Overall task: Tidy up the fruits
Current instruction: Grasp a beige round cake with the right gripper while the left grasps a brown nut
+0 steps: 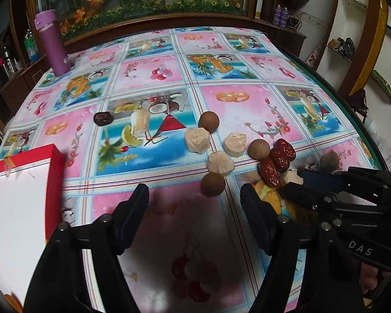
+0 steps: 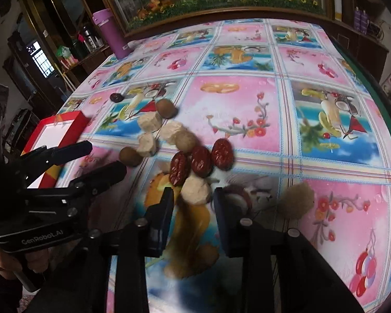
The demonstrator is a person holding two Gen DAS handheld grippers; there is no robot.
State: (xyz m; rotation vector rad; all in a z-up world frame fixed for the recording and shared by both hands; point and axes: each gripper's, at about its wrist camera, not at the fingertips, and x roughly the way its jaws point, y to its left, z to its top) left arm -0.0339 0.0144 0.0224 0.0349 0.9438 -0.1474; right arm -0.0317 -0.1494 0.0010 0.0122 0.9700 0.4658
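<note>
Loose fruits lie on the flowered tablecloth. Three red dates (image 2: 200,160) lie side by side; two show in the left wrist view (image 1: 277,160). Round brown longans (image 1: 208,121) (image 1: 213,184) and pale beige lumps (image 1: 196,140) (image 2: 196,190) lie around them. A dark dried fruit (image 1: 103,118) lies apart at the left. My left gripper (image 1: 195,195) is open and empty above the cloth, just short of a longan. My right gripper (image 2: 194,202) is open, its jaws either side of a pale lump near the dates.
A red-rimmed box with a white inside (image 1: 18,195) stands at the left. A purple bottle (image 1: 53,44) stands at the far left corner. A fuzzy brown fruit (image 2: 295,200) lies right of my right gripper. The table's green edge (image 1: 352,104) curves along the right.
</note>
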